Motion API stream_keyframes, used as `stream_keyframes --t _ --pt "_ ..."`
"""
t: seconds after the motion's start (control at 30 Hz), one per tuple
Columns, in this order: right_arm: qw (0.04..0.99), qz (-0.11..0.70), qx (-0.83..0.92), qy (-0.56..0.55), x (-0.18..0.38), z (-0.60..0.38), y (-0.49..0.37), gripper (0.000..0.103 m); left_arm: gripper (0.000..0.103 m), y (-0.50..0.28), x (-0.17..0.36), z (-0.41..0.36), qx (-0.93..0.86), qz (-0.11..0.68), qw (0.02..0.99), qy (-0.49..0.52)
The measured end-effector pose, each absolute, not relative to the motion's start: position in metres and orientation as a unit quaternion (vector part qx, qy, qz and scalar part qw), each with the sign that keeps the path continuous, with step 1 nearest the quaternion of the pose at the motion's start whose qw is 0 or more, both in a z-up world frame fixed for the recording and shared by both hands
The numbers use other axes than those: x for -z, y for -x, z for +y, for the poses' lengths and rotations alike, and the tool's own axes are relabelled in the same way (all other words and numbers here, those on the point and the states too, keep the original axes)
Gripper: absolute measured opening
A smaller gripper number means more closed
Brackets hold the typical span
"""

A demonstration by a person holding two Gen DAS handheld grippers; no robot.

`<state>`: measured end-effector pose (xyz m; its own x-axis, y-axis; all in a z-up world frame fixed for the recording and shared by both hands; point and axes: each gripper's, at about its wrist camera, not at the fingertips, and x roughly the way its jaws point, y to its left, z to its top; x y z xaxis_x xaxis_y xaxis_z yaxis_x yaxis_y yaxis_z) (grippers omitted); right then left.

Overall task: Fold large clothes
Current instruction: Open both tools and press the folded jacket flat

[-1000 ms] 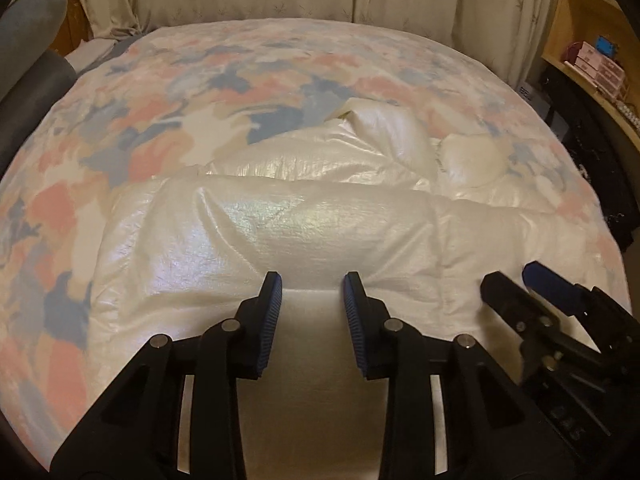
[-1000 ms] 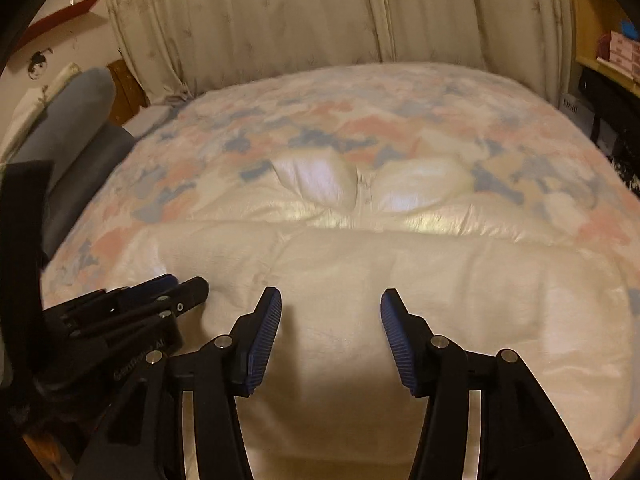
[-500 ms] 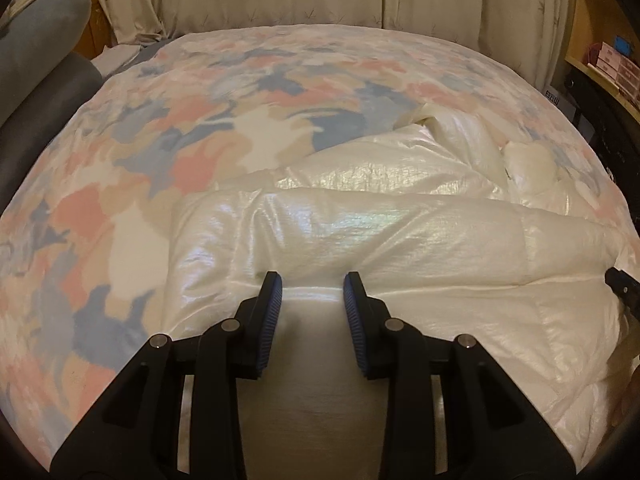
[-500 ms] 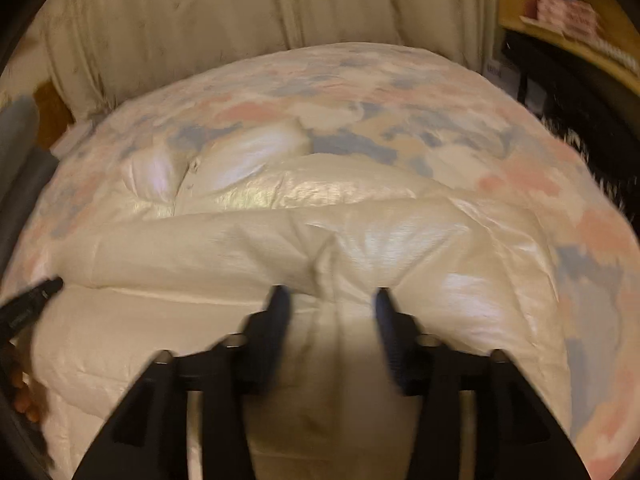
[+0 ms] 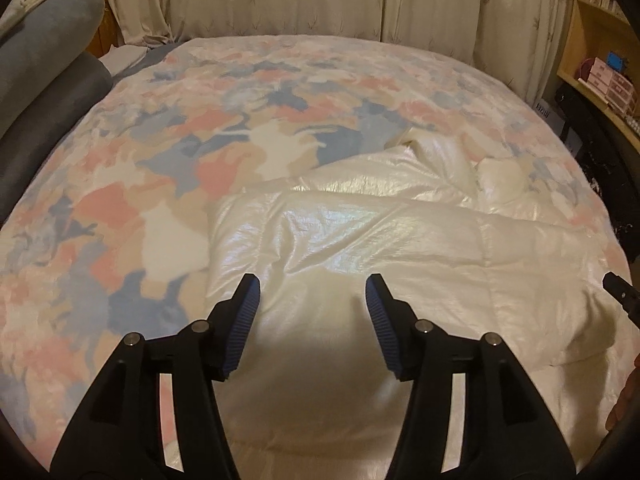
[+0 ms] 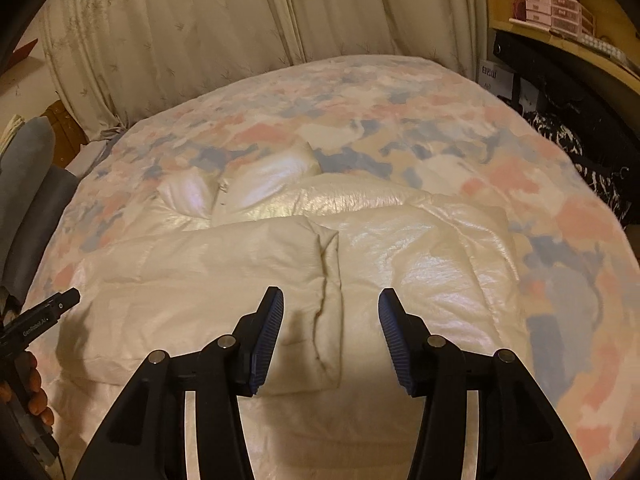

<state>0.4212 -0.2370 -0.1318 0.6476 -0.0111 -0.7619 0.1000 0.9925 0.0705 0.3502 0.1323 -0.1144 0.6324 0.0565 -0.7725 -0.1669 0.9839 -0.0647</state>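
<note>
Both grippers hang empty above the cream puffer jacket point(image 5: 400, 248), which lies spread across the near half of the bed point(image 5: 168, 152) on its patterned cover. The left gripper point(image 5: 312, 304) has its jaws spread wide with nothing between them, poised over the jacket's left portion; the right gripper point(image 6: 331, 320) is likewise wide open and holds nothing, straddling a seam where one sleeve point(image 6: 224, 256) lies folded inward over the body.

Slipperiness is the main risk here (the shell is glossy and looks slick). If a gripper closes on only the top layer, the padded layers beneath will probably slide apart and the fold will bunch instead of creasing flat. The folded sleeve sits puffed up, not pressed down, so lifting the hem or a side could tip it back open. The collar point(image 6: 240, 184) lies crumpled at the far edge, and folding toward it may trap an uneven lump.

A shallow pinch is the other hazard: thick filling resists the jaws, and a grip near the fabric's edge may pop free mid-lift. The jacket's right side lies close to the bed's edge, so a dragging pull could drop it over.
</note>
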Motion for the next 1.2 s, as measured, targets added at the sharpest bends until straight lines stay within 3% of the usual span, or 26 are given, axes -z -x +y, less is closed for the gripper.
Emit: stream_keyframes --t 0.1,0.4,0.63,1.2 --pt "0.911 0.408 0.031 -0.056 0.115 -0.234 -0.407 0.063 0.055 -0.338 0.098 0.130 -0.057 0.415 0.906 0.064" --pt "0.918 0.393 0.020 -0.051 0.074 -0.219 -0.361 0.065 0.065 -0.298 0.060 0.115 -0.032 0.398 0.915 0.052" --pt "0.922 0.384 0.002 -0.041 0.048 -0.204 -0.307 0.080 0.067 -0.250 0.036 0.101 -0.009 0.392 0.919 0.034" --pt "0.917 0.395 -0.005 -0.057 0.034 -0.247 -0.096 0.084 0.067 -0.076 0.020 0.121 0.028 0.410 0.912 -0.007"
